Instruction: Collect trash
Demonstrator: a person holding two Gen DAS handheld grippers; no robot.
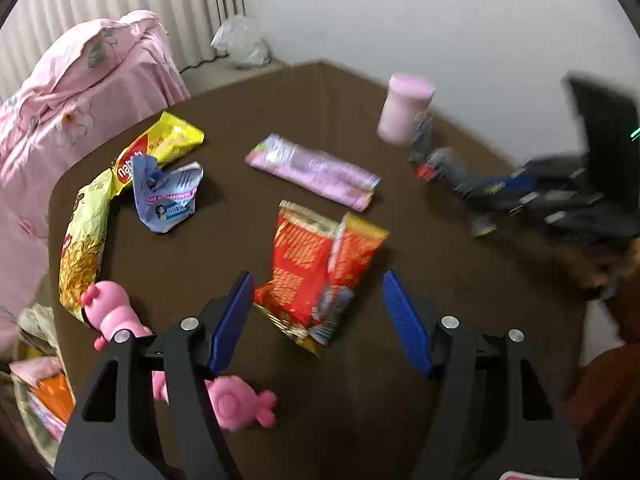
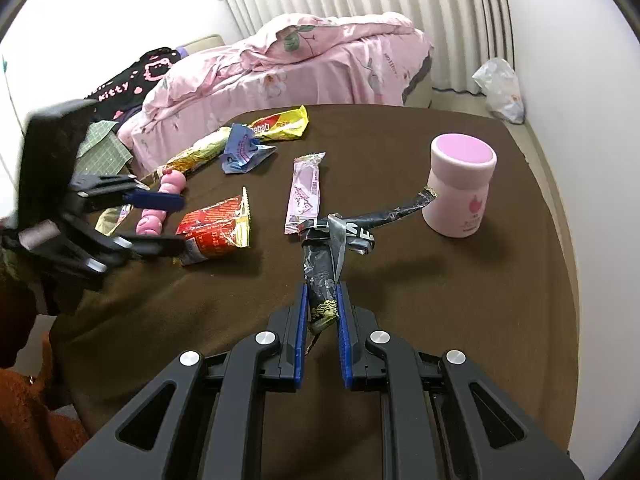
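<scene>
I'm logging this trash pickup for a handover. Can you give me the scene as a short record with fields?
surface: brown table
right hand-held gripper: shut on black wrapper
left hand-held gripper: open, over red wrapper, not gripping it
loose trash: purple wrapper, blue wrapper, yellow wrapper, gold wrapper
other things: pink cup, upright; pink toy
background: bed with pink cover

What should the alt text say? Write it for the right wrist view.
The right tongs clamp a crumpled black wrapper above a brown table. Beyond stand a pink cup, scattered snack wrappers and the open left tongs near a red packet.
</scene>
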